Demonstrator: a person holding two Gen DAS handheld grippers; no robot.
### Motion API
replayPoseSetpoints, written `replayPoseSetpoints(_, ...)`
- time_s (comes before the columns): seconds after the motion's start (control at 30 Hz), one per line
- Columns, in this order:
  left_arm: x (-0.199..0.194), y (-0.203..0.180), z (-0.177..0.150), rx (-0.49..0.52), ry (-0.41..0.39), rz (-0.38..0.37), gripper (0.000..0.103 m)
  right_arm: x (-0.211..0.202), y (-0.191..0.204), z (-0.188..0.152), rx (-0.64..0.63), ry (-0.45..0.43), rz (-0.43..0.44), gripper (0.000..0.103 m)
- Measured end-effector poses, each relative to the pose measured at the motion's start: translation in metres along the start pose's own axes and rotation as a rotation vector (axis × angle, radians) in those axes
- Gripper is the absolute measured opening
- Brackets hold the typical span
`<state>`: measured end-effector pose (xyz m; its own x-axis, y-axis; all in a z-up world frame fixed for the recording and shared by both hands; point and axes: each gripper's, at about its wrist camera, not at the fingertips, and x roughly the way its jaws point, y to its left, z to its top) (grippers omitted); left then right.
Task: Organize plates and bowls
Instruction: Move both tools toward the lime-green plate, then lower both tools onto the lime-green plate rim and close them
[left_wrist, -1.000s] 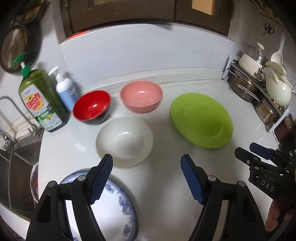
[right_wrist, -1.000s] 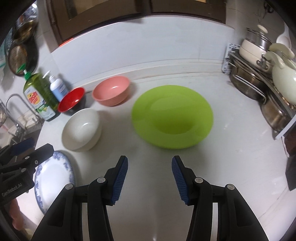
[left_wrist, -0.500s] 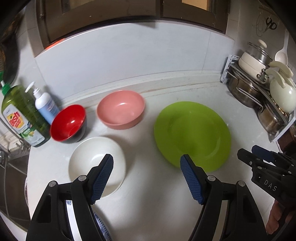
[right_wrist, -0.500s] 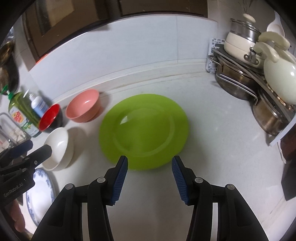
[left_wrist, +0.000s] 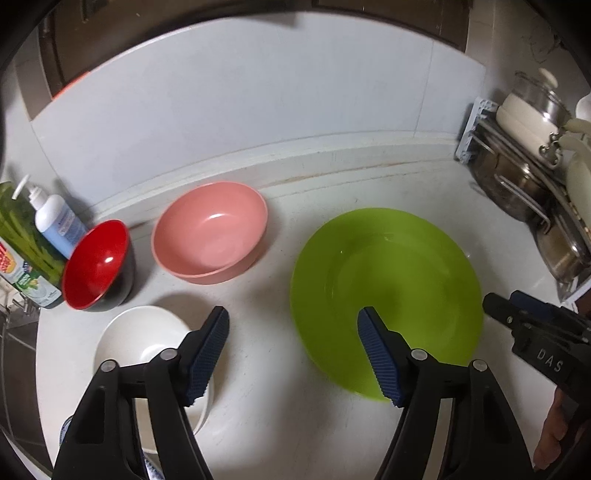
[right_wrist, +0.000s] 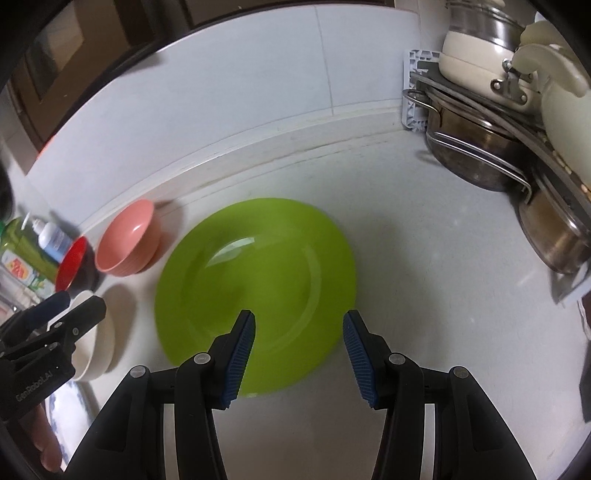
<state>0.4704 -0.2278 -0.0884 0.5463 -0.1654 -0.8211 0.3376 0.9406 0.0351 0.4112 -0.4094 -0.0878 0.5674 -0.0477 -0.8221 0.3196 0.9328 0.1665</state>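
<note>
Progress: nothing stacked or nested as yet, judging by the layout; every dish lies singly on the counter (left_wrist: 266, 424). Green plate (left_wrist: 388, 291) right of centre, flat, alone; pink bowl (left_wrist: 210, 232) to its left near the backsplash; red bowl (left_wrist: 96, 266) left of that, just beside the soap bottles (left_wrist: 55, 221); white bowl (left_wrist: 144, 336) in front of the red one, partly under the left gripper's finger; a blue-patterned plate (right_wrist: 62, 402) shows only as a sliver at the near left edge. Left to do, by my reading: all of it, bowls to be nested, plates to be put together.

Pose: both grippers pitched steeply down toward the counter, side by side. Left gripper (left_wrist: 291, 354) empty, jaws closing though wide apart as yet; bare counter between them, its right pad (left_wrist: 378, 358) overlapping the green plate's near-left rim in view, contact not certain. Right gripper (right_wrist: 299, 358) empty, jaws part open, framing the plate's near rim; pads clear of it as far as I can tell. Both appear headed for the green plate; frames slightly blurred.
</note>
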Motion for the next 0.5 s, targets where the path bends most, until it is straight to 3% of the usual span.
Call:
replayPoseSetpoints(0.1, 0.013, -0.004, 0.004, 0.010, 0.006, 0.033, 0.070, 0.012, -0.008, 0.008, 0.010, 0.013, -0.013, 0.051)
replayPoseSetpoints(0.5, 0.064, -0.008, 0.009, 0.017, 0.107, 0.007, 0.064, 0.060, -0.017, 0.025, 0.000, 0.102, -0.061, 0.051)
